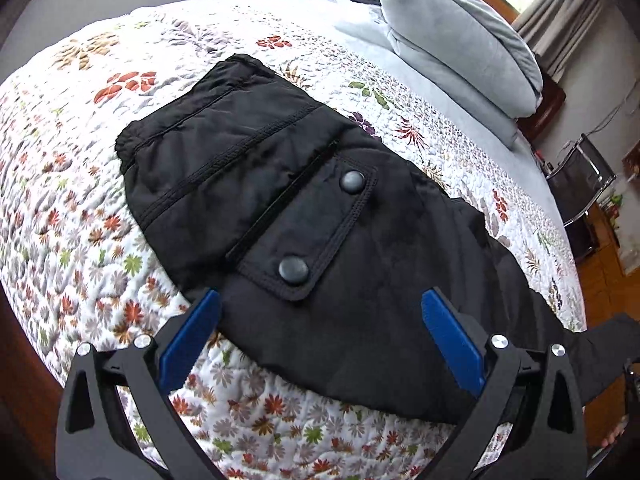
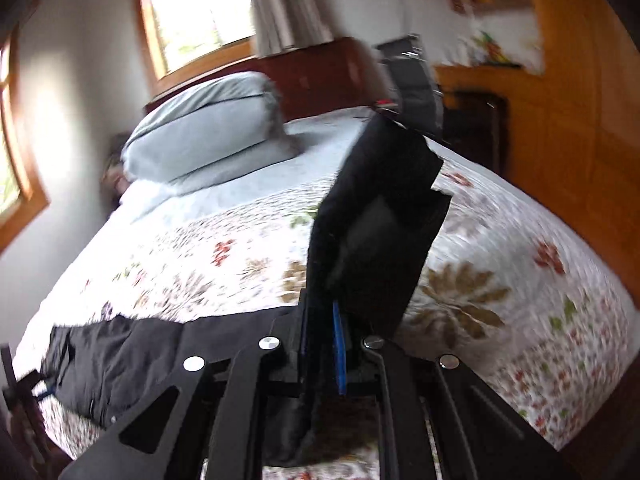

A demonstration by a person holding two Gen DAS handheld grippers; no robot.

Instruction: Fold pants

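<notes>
Black padded pants [image 1: 280, 200] lie on the floral quilt, waistband at the far left, a flap pocket with two snap buttons [image 1: 294, 270] facing up. My left gripper [image 1: 320, 312] is open, its blue pads [image 1: 192, 336] just above the pants' near edge, holding nothing. My right gripper [image 2: 322, 340] is shut on the leg end of the pants [image 2: 380, 232], which stands up lifted in front of the camera. The rest of the pants [image 2: 132, 356] trails left across the quilt in the right wrist view.
The floral quilt [image 1: 80, 220] covers the bed. Folded grey bedding [image 1: 460, 52] is stacked near the wooden headboard [image 2: 320, 76]. A black chair [image 1: 580, 184] and wooden furniture [image 2: 560, 140] stand beside the bed. Windows [image 2: 200, 12] are behind.
</notes>
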